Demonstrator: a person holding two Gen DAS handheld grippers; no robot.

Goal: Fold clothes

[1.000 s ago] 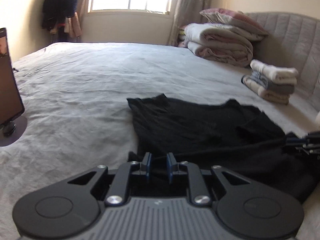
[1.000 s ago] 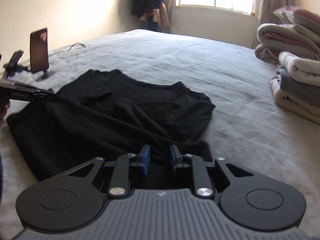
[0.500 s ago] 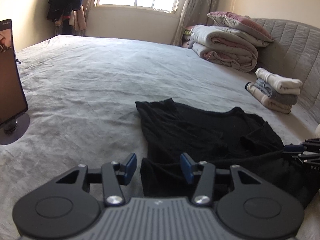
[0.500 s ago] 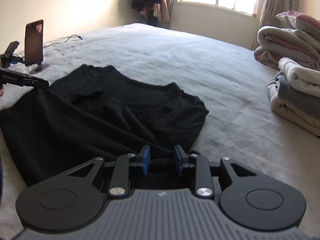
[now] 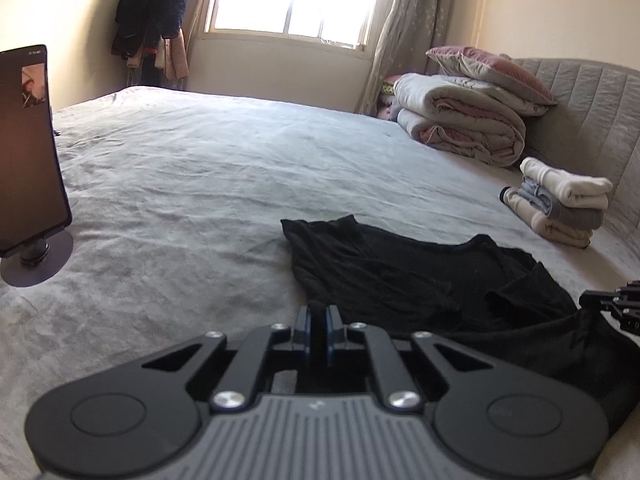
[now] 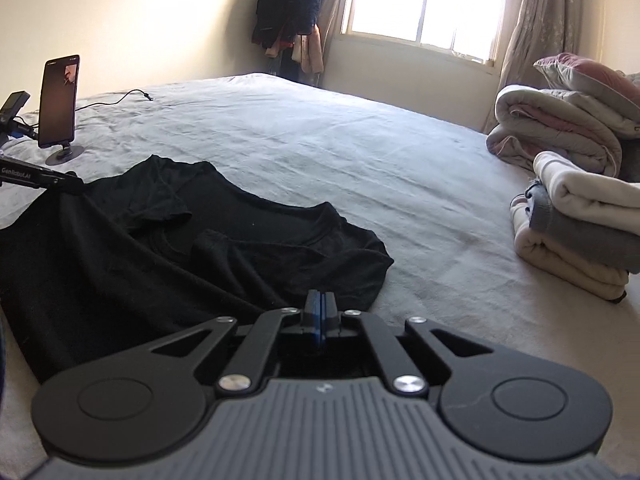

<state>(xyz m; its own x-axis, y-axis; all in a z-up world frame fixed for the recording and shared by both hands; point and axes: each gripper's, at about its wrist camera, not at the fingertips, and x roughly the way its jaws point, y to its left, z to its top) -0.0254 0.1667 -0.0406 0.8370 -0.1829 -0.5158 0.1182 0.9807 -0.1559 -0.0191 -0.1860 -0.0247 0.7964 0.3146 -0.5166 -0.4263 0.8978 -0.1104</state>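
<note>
You hold a black T-shirt (image 6: 208, 248) that lies rumpled on the near part of the grey bed (image 5: 224, 184), its collar end toward the far side and its hem end toward you. The left gripper (image 5: 316, 330) is closing its jaws on dark cloth at the near left corner of the hem; fabric sits between the blue pads. The right gripper (image 6: 319, 316) has its pads pressed together, and it appears to pinch the near right hem corner, though the cloth there is thin and dark and hard to separate from the black frame. Treat the shirt as light, limp and non-fragile: it sags between the two holds and will slide on the sheet. Grip at hem corners or seams, where layers are thicker. Sleeve outlines and layer count are difficult to read in the black folds. A stack of folded clothes (image 5: 560, 204) sits far right.
</note>
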